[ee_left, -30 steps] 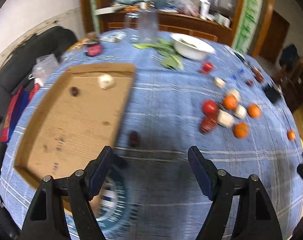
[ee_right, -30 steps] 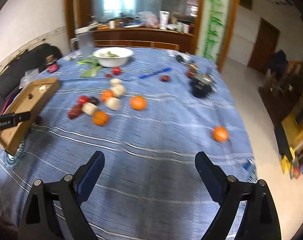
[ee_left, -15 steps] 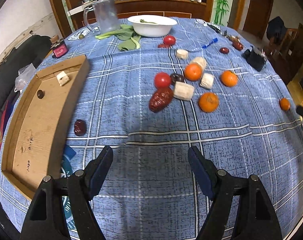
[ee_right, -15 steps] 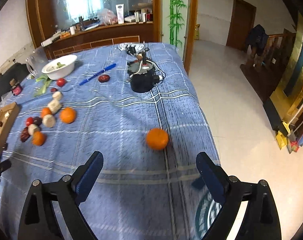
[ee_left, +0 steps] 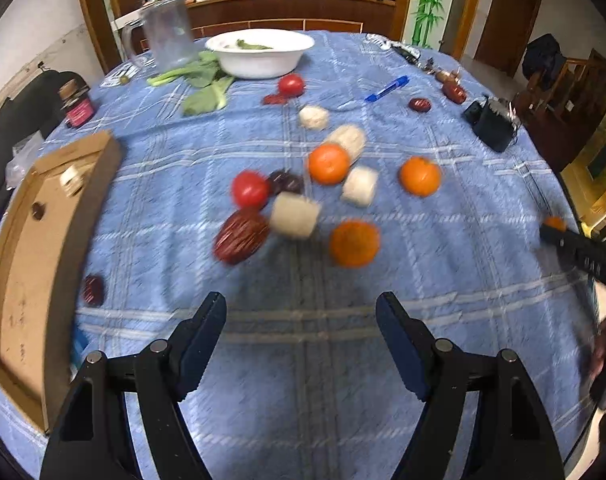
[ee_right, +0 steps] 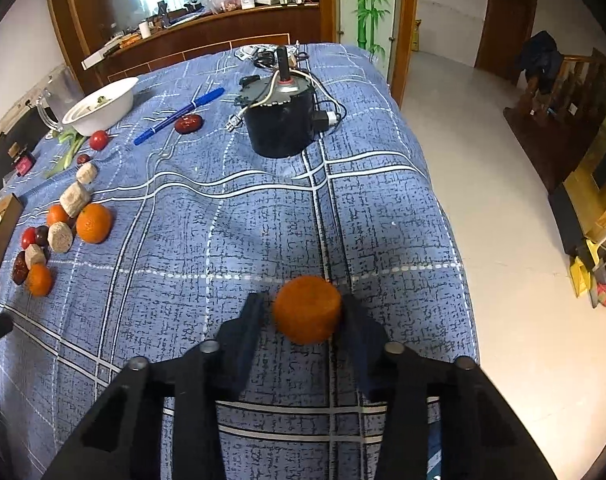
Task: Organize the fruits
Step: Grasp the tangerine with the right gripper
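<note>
Near the table's right edge, the right hand-held gripper (ee_right: 307,312) is closing its jaws around a lone orange (ee_right: 307,308), which sits apart from the other fruit and so gets fetched first. Half a second ago that orange lay ahead of wide-spread jaws. The left hand-held gripper (ee_left: 301,332) hangs released and empty before the fruit cluster (ee_left: 299,200), now closer than before, with the cardboard tray (ee_left: 31,280), probably the collecting spot, at its left.

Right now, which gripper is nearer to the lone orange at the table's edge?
Right. The right gripper is closing its jaws around the lone orange; the left gripper hovers open near the fruit cluster.
</note>
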{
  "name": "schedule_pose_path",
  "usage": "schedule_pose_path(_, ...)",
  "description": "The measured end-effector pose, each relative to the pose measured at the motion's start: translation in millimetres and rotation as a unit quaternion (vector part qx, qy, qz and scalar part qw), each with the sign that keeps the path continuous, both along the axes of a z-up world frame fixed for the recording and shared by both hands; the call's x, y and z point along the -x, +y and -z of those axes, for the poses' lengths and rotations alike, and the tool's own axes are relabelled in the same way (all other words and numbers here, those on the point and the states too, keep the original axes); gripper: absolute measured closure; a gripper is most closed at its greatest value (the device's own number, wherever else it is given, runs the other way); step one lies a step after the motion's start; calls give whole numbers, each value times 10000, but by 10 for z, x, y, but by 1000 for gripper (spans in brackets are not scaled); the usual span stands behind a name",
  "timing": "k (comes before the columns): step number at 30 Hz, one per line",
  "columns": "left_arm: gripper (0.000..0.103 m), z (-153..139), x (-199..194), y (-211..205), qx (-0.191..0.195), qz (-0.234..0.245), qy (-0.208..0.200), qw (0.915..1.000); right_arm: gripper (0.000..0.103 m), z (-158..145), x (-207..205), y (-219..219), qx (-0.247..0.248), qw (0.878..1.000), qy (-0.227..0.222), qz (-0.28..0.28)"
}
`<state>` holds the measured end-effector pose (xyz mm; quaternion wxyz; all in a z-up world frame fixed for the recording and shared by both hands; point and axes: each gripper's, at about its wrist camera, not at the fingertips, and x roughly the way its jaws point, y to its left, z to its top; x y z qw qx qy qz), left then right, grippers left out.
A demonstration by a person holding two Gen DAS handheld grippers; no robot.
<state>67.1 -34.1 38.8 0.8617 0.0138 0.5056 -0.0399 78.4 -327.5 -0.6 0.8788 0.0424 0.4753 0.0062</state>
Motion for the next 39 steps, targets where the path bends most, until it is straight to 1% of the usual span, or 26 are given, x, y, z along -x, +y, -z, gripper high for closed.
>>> schedule_pose_path(3, 27, 85, -150, -93, 115, 12, 136, 9998, 67, 0, 19, -37, -83, 9999, 3, -62)
schedule_pose_path(4, 27, 131, -206, -119, 206, -2, 223, 9995, 67, -1, 33, -46, -100, 9999, 2, -78)
schedule_pose_path(5, 27, 166, -247, -125, 309, -34, 272, 9991, 67, -2, 32, -46, -103, 9999, 1, -90)
schedule_pose_path(7, 27, 220, -308, -124, 386, -179, 298, 9986, 67, -7, 35, -41, -99, 9999, -7, -115)
schedule_pose_path(9, 32, 279, -375, -115, 515, -283, 309, 9978, 67, -5, 45, -32, -95, 9998, -19, -162)
schedule_pose_path(10, 36, 280, -393, -128, 463, -309, 196, 9983, 67, -5, 47, -30, -76, 9998, -27, -187)
schedule_pose_path(12, 49, 287, -419, -167, 347, -233, 124, 9990, 67, -7, 47, -24, -45, 9997, -36, -231)
schedule_pose_path(13, 58, 281, -419, -171, 368, -196, 85, 9991, 67, -8, 44, -20, -42, 9997, -37, -244)
schedule_pose_path(14, 75, 275, -423, -171, 510, -113, 95, 9986, 67, -10, 48, -19, -41, 9996, -41, -265)
schedule_pose_path(15, 74, 266, -415, -182, 616, -42, 113, 9980, 67, -13, 52, -19, -48, 9996, -52, -282)
schedule_pose_path(19, 75, 251, -332, -222, 441, 77, 72, 9990, 67, -40, 87, -4, -68, 9994, -114, -311)
schedule_pose_path(22, 75, 231, -237, -191, 442, 135, 92, 9989, 67, -131, 169, 11, -191, 9989, -252, -337)
schedule_pose_path(28, 75, 139, -10, -21, 571, 148, 57, 9982, 67, -313, 356, 119, -395, 9973, -446, -438)
schedule_pose_path(30, 74, 88, 77, 51, 532, 164, -22, 9984, 67, -356, 427, 195, -415, 9967, -488, -493)
schedule_pose_path(34, 74, 28, 232, 227, 616, 177, -30, 9979, 67, -376, 598, 452, -366, 9961, -489, -633)
schedule_pose_path(38, 74, -26, 391, 443, 652, 115, -43, 9978, 67, -329, 701, 760, -75, 9955, -472, -821)
schedule_pose_path(39, 74, -47, 427, 499, 650, 102, -66, 9978, 67, -318, 722, 833, -101, 9952, -454, -858)
